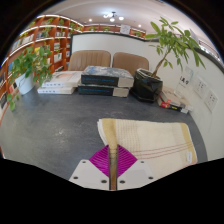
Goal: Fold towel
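A cream towel (150, 138) with thin stripes near its right end lies spread on the grey floor just ahead of my fingers. My gripper (113, 160) is shut on the towel's near edge: a pinched fold of the cloth runs upright between the two magenta pads (101, 159). The rest of the towel stretches away to the right of the fingers and lies flat.
Beyond the towel stand a beige sofa (100, 62) with stacked cushions and folded cloths (103, 77), a potted plant (168, 45) in a black pot at the right, a leafy plant (32, 62) at the left, and bookshelves (45, 35) along the left wall. Grey floor (50, 125) lies to the left.
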`<act>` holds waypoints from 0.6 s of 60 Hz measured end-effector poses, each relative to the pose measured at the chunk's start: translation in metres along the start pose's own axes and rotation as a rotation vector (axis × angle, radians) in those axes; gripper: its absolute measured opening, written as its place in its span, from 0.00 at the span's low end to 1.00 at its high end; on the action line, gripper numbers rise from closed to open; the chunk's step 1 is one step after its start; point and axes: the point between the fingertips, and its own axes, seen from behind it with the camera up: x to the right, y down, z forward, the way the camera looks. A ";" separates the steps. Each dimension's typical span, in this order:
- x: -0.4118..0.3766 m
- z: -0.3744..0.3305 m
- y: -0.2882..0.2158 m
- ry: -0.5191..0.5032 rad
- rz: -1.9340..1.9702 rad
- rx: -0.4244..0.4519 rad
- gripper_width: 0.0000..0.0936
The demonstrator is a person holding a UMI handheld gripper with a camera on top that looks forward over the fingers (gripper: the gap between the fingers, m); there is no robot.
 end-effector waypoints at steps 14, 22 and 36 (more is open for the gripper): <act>-0.001 -0.005 0.000 -0.032 -0.075 -0.049 0.03; 0.033 -0.040 -0.044 -0.036 -0.042 0.024 0.03; 0.172 -0.085 -0.102 0.072 -0.019 0.134 0.03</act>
